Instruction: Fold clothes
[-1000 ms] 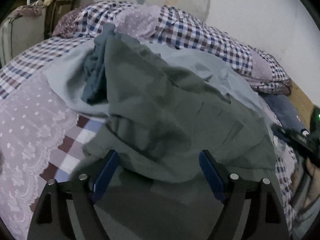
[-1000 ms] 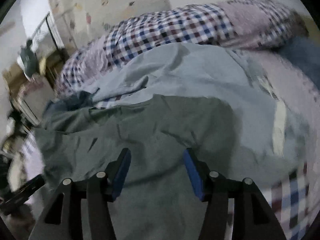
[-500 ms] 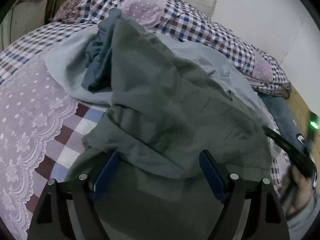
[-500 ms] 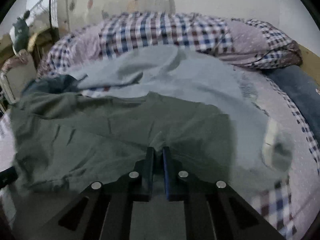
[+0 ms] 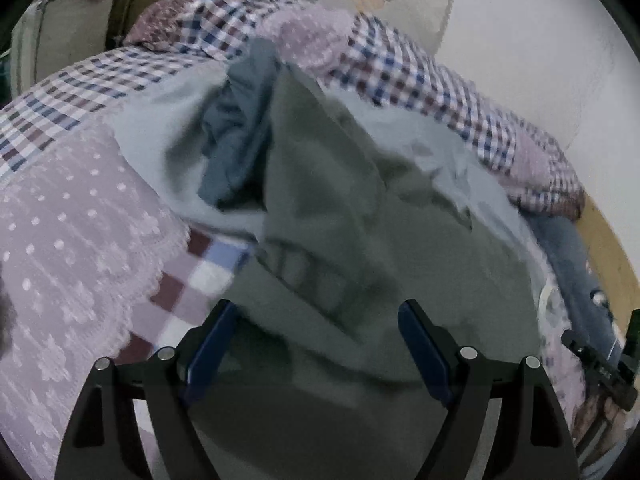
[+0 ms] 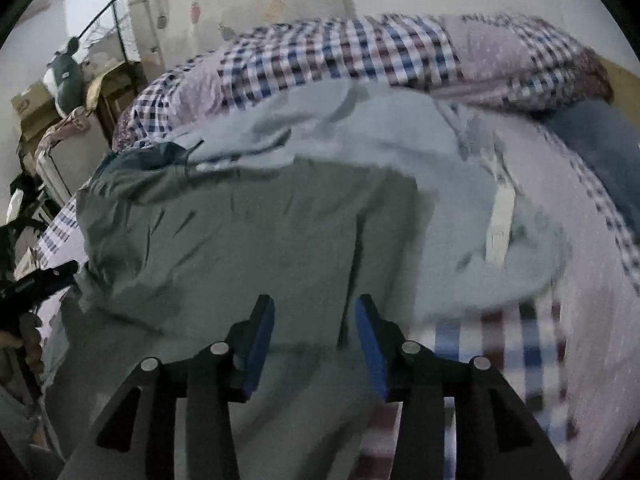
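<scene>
From your left wrist view, your left gripper (image 5: 316, 340) stands with jaws wide apart, gripping nothing, and the grey-green garment (image 5: 340, 240) lies straight ahead and under them on the checked bedspread (image 5: 80, 92). Its long axis runs away from you toward a dark blue garment (image 5: 236, 136).

From your right wrist view, your right gripper (image 6: 316, 340) has its jaws apart too, straddling a crease of the same garment. Here it stretches left to right over a pale blue garment (image 6: 400, 152). Both grippers look about equally near.
</scene>
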A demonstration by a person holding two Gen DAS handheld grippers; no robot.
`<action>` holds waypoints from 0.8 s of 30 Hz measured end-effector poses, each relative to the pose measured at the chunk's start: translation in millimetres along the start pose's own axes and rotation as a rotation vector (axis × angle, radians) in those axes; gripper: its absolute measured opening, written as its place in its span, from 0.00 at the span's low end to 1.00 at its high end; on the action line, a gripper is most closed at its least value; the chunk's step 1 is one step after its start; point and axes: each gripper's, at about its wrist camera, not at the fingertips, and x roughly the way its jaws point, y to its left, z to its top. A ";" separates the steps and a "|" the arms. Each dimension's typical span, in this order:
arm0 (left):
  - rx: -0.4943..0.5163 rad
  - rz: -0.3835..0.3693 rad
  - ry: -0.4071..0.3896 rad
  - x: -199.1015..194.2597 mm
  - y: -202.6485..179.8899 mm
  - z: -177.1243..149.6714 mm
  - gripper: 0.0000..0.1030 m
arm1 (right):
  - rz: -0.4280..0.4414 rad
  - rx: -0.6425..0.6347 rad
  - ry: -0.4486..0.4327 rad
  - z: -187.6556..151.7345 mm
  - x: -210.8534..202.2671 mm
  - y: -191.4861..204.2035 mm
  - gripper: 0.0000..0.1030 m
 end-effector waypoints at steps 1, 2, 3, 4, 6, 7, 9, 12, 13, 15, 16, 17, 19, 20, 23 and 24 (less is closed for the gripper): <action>-0.015 -0.001 -0.022 -3.3 4.3 6.0 0.83 | -0.001 -0.015 0.001 6.0 6.7 0.6 0.44; -0.028 -0.004 -0.043 -6.6 8.4 11.7 0.83 | 0.004 -0.027 0.005 12.5 15.4 0.1 0.44; -0.039 -0.008 -0.063 -9.8 12.4 17.3 0.83 | 0.009 -0.037 0.013 19.2 26.6 -1.7 0.44; -0.050 -0.013 -0.083 -13.0 16.3 22.8 0.83 | 0.007 -0.050 0.023 24.6 37.8 -4.0 0.44; -0.069 -0.018 -0.117 -19.6 24.2 32.4 0.83 | -0.002 -0.076 0.043 32.2 57.1 -8.3 0.44; -0.077 -0.017 -0.133 -23.2 28.4 36.5 0.83 | -0.007 -0.086 0.051 34.2 64.3 -10.0 0.44; -0.080 -0.016 -0.153 -28.8 34.7 43.7 0.83 | -0.017 -0.105 0.067 38.3 78.6 -13.3 0.44; -0.046 -0.009 -0.171 -33.9 36.9 55.3 0.83 | -0.003 -0.117 0.077 40.0 95.4 -15.0 0.44; -0.029 -0.011 -0.177 -35.2 36.9 60.6 0.83 | 0.002 -0.123 0.080 39.9 100.8 -14.5 0.44; 0.011 -0.020 -0.181 -36.3 36.1 75.0 0.83 | 0.009 -0.132 0.072 38.4 104.0 -13.0 0.25; 0.034 -0.022 -0.181 -35.7 35.0 83.7 0.83 | 0.012 -0.136 0.065 37.4 104.5 -12.3 0.13; 0.061 -0.016 -0.175 -33.2 32.6 94.0 0.83 | 0.019 -0.137 0.050 36.4 102.4 -11.5 0.05; 0.110 0.004 -0.160 -25.8 26.1 113.4 0.83 | 0.037 -0.135 -0.021 33.9 87.1 -10.1 0.03; 0.146 0.013 -0.141 -19.8 19.1 123.2 0.83 | 0.036 -0.128 -0.050 33.1 78.9 -10.6 0.03; 0.269 0.038 -0.064 1.0 -6.9 146.7 0.83 | 0.033 -0.081 -0.128 31.2 55.1 -15.8 0.03; 0.311 0.041 -0.036 8.3 -16.6 153.0 0.83 | 0.033 -0.057 -0.149 30.8 48.8 -19.2 0.03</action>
